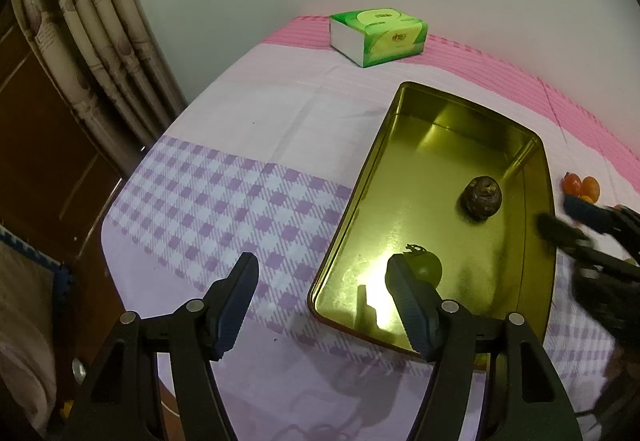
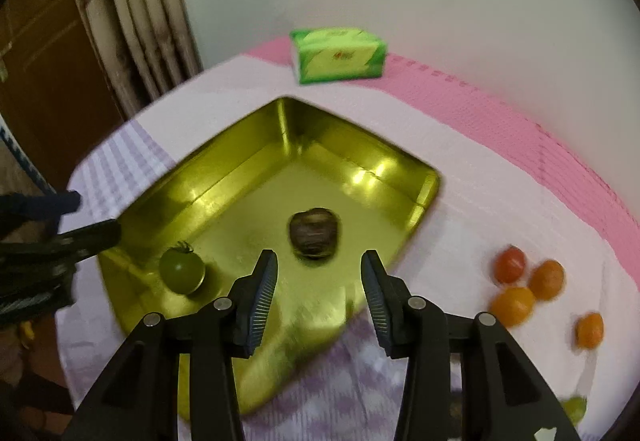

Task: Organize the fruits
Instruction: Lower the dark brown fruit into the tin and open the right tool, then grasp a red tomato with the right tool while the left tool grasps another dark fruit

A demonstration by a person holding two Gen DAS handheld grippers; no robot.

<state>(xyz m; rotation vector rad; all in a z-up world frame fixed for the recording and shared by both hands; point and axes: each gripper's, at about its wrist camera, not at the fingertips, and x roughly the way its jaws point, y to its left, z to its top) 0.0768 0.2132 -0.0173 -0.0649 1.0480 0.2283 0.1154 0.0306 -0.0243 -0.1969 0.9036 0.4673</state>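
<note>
Tin tray (image 2: 224, 177): gold metal, shallow walls, sits on the tablecloth (image 1: 224, 201); two fruits inside.
Brown fruit (image 2: 314, 235): dark, wrinkled, on the tray floor toward the middle, clear of every wall.
Green tomato (image 2: 182, 269): stem up, on the tray floor near one long wall.
Loose fruits (image 2: 532, 289): one red and several orange, in a cluster on the cloth outside the tray, well apart from its rim.
Right gripper (image 2: 318, 289): jaws parted, nothing between the pads; hangs above the tray, brown fruit just ahead of the tips, not touched.
Left gripper (image 1: 320, 281): jaws spread wide, empty; one finger over the cloth, the other over the tray's near corner, in front of the green tomato.
Open room: bare checked cloth to the tray's left.
Tissue box (image 1: 378, 35): green, at the far edge by the wall.
</note>
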